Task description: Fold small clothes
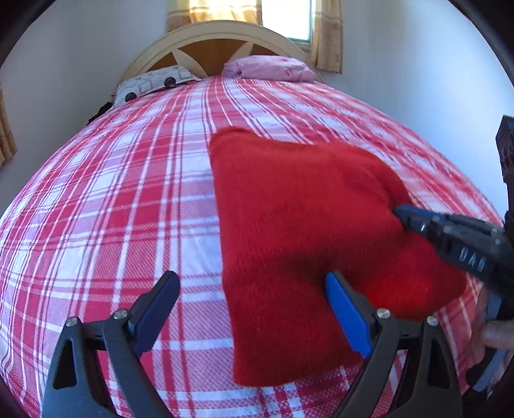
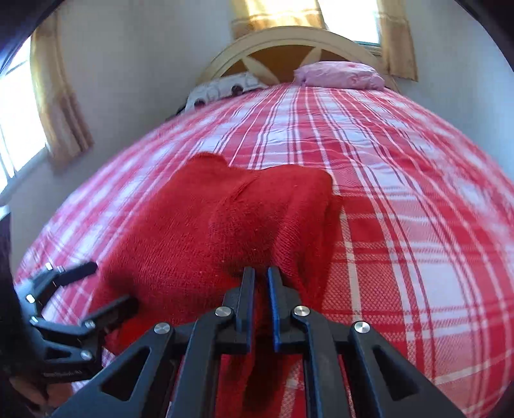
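A red knitted garment lies partly folded on the bed with the red and white plaid sheet. My left gripper is open, its jaws wide apart at the garment's near left edge, holding nothing. My right gripper is shut on a fold of the red garment, lifting its right side. In the left wrist view the right gripper reaches in from the right and pinches the cloth. In the right wrist view the open left gripper shows at the lower left.
A grey patterned pillow and a pink pillow lie at the curved headboard. Walls close both sides of the bed. Curtained windows stand behind the headboard and on the left wall.
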Action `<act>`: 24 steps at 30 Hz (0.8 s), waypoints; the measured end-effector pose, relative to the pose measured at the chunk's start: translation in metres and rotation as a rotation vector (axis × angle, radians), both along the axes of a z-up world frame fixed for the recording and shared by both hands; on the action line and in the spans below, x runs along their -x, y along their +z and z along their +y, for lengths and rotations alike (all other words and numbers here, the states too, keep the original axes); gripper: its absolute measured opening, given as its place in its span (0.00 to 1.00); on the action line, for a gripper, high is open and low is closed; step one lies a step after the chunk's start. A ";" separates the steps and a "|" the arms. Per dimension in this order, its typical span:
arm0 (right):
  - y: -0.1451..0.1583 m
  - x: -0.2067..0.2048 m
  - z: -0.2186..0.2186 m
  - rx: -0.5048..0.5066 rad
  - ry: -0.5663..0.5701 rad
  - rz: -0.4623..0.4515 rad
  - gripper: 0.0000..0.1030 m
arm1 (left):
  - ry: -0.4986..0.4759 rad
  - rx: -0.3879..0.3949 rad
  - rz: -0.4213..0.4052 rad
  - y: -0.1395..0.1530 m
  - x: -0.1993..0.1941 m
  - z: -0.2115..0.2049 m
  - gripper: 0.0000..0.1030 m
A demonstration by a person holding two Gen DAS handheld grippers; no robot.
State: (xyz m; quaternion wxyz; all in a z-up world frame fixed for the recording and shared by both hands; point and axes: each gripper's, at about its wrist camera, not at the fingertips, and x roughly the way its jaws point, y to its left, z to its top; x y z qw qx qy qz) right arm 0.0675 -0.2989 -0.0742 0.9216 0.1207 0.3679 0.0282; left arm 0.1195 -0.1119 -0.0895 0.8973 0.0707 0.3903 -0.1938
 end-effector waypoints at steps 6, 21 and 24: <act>-0.001 0.022 -0.004 -0.038 -0.011 -0.013 0.08 | -0.004 -0.023 -0.017 0.001 0.006 -0.004 0.92; 0.028 0.065 -0.029 -0.256 -0.113 -0.162 0.72 | 0.035 0.005 -0.021 0.020 0.003 0.012 0.96; 0.019 0.064 -0.034 -0.264 -0.129 -0.121 0.72 | 0.055 0.031 -0.017 0.023 -0.004 0.022 0.97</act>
